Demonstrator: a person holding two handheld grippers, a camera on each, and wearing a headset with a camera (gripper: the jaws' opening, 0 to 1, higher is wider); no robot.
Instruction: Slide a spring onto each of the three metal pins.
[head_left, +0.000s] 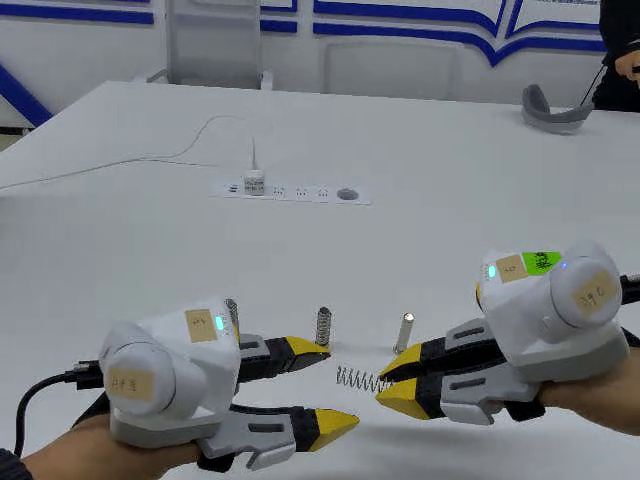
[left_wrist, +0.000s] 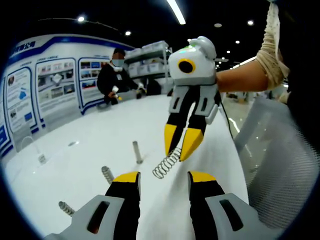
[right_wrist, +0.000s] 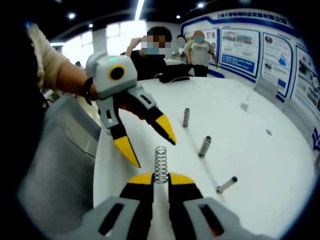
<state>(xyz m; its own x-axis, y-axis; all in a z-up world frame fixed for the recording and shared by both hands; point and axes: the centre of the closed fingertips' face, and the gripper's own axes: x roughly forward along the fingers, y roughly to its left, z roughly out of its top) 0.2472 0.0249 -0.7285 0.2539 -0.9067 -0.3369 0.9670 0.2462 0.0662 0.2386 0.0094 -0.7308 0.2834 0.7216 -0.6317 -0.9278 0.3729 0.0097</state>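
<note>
Demo lab or showroom around a broad white bench.
Blue-trimmed poster boards cover the walls, strip lights cross a dark ceiling, a socket strip lies on the bench, and people stand near shelves.

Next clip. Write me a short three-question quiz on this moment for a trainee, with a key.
1. Which gripper is shut on the loose spring? A. left B. right C. neither
2. True or false: the left gripper is shut.
3. How many of the three pins carry a spring?
Key:
1. B. The right gripper pinches it at its tips.
2. False. Its jaws stand open.
3. Two. In the head view, these are the left pin and the middle pin. The right pin is bare.
</note>
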